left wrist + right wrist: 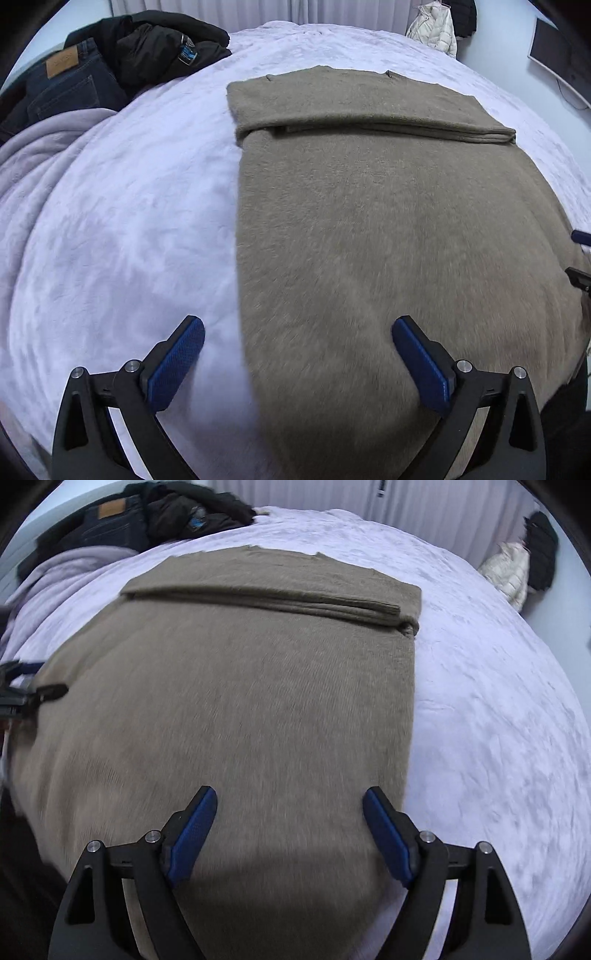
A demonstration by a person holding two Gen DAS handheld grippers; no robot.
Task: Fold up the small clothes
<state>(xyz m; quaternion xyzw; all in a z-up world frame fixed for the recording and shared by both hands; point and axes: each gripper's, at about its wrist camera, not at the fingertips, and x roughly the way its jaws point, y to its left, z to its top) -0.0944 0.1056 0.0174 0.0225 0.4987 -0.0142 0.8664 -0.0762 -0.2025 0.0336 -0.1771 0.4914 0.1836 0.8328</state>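
A brown-grey knit sweater (388,229) (240,709) lies flat on the lavender bed cover (129,221), its sleeves folded across the chest into a band near the far end. My left gripper (298,328) hovers open over the sweater's near left edge, one blue pad above the cover, the other above the knit. My right gripper (290,799) stands open above the near right part of the sweater, nothing between its fingers. At the left edge of the right wrist view the left gripper (22,690) shows, and the right gripper (580,258) at the right edge of the left wrist view.
A pile of dark clothes with jeans (70,81) (110,520) and a black jacket (162,40) sits at the far left of the bed. A lilac blanket (33,155) is bunched beside it. A pale puffer jacket (436,29) (509,572) lies beyond the bed.
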